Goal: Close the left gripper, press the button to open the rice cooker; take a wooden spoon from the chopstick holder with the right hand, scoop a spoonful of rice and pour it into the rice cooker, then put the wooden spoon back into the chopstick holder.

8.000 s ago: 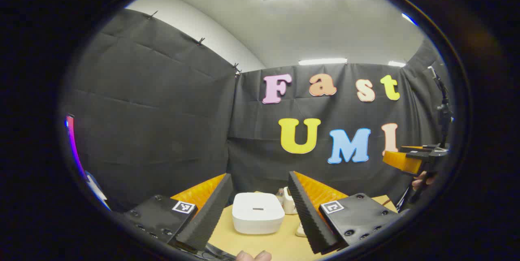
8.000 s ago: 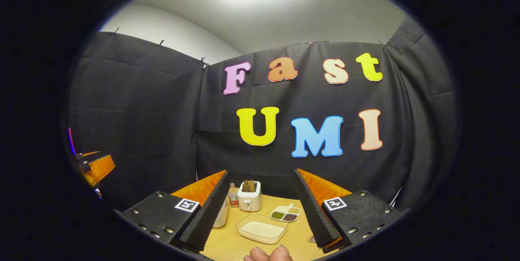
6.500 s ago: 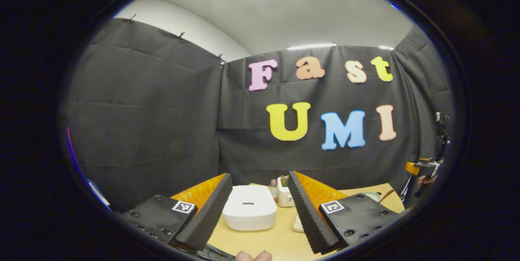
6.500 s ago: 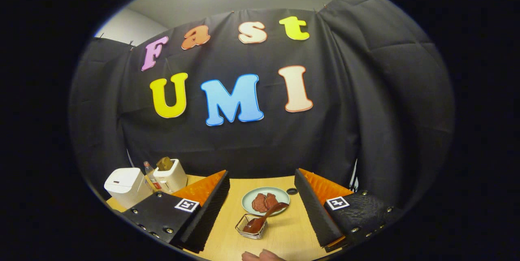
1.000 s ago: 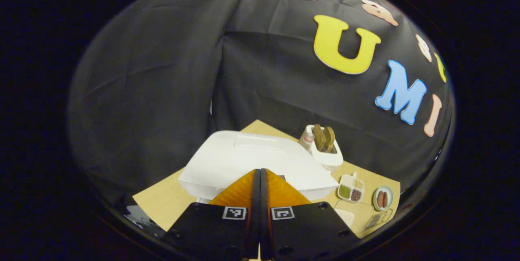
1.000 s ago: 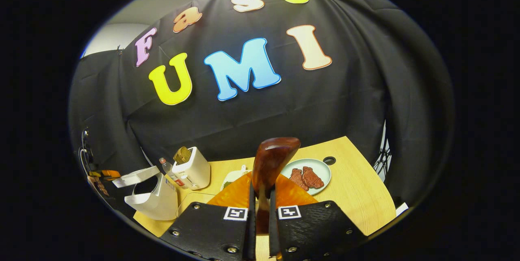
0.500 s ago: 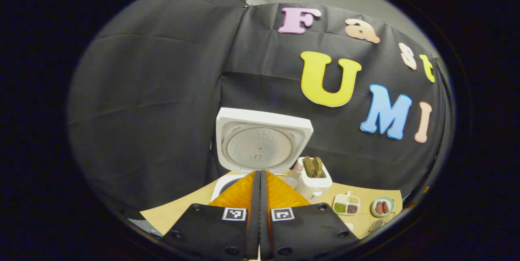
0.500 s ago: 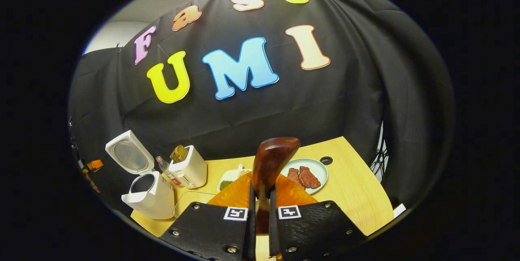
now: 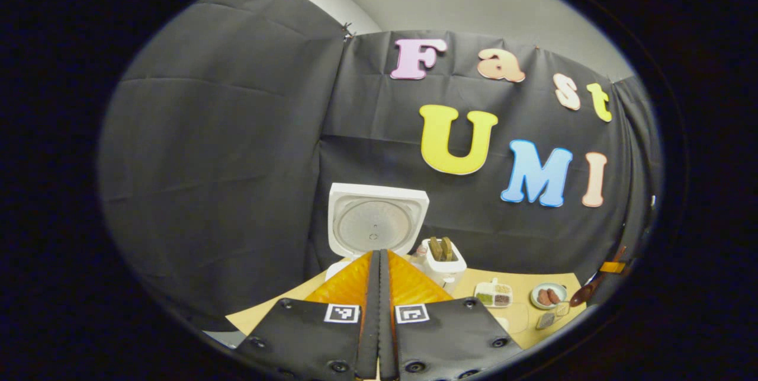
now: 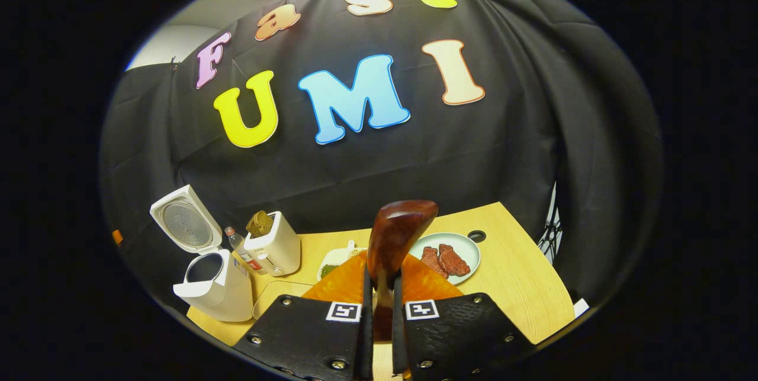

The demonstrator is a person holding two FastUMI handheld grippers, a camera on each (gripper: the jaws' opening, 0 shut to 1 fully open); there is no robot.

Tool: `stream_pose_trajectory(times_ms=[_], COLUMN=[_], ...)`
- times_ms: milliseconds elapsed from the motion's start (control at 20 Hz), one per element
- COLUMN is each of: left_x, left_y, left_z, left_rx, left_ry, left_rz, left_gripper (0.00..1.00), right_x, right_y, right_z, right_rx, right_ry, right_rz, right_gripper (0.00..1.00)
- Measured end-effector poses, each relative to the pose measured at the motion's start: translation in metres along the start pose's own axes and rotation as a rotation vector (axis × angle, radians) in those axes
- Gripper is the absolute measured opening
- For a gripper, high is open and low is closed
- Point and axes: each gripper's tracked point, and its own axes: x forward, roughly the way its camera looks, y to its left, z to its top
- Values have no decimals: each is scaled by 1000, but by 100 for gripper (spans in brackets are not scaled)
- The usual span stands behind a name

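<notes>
Both claws closed | right claw (image 10: 379,310) clamps wooden spoon (image 10: 395,239), bowl up | left claw (image 9: 379,304) empty

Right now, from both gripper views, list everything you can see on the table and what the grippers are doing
rice cooker: one, white, lid up, table's left end
toaster: one, white, brown slices in its slots, right of the cooker
bottle: one, clear, between cooker and toaster
divided dish: one, white, green and dark grains, mid table
rice tray: one, clear, front of table, partly hidden
plate: one, pale green, two red meat pieces
wire holder: one, near the plate, too small to detail
table: one, light wood
wooden spoon: one, dark brown, bowl up
right gripper: shut on the spoon's handle
left gripper: shut, empty
</notes>
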Motion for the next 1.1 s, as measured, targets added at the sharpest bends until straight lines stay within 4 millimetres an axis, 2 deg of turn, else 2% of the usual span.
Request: stream_pose_trajectory(times_ms=[150,200,300,450,500,550,750,800,850,1000,1050,1100], left_x=[-41,-51,-65,-81,-83,-85,-83,-82,-81,-79,-76,-74], left_y=[1,-2,8,22,25,23,17,16,15,12,13,15], left_z=[3,4,-6,-5,-1,2,7,8,9,8,7,7], left_rx=[-19,-15,24,58,57,48,57,68,75,78,81,84], left_ry=[-34,-55,-46,-50,-60,-65,-90,-91,-90,-84,-76,-72], left_rz=[-45,-82,-72,-59,-58,-64,-64,-59,-56,-46,-37,-28], left_gripper=[10,4,27,79,96,96,94,93,100,100,93,100], right_x=[-3,-5,-8,-13,-15,-15,-1,6,14,43,54,66], right_y=[8,11,17,31,37,44,80,91,103,137,146,154], right_z=[-1,-1,-1,4,2,3,-9,-16,-24,-48,-56,-66], right_rx=[-3,0,0,-11,-12,-15,-27,-40,-50,-68,-78,-92], right_ry=[-5,-8,-14,-27,-24,-23,9,24,42,98,115,135], right_rz=[-23,-29,-43,-46,-41,-31,28,49,67,123,136,145], right_gripper=[13,13,13,13,17,13,13,13,13,13,13,13])
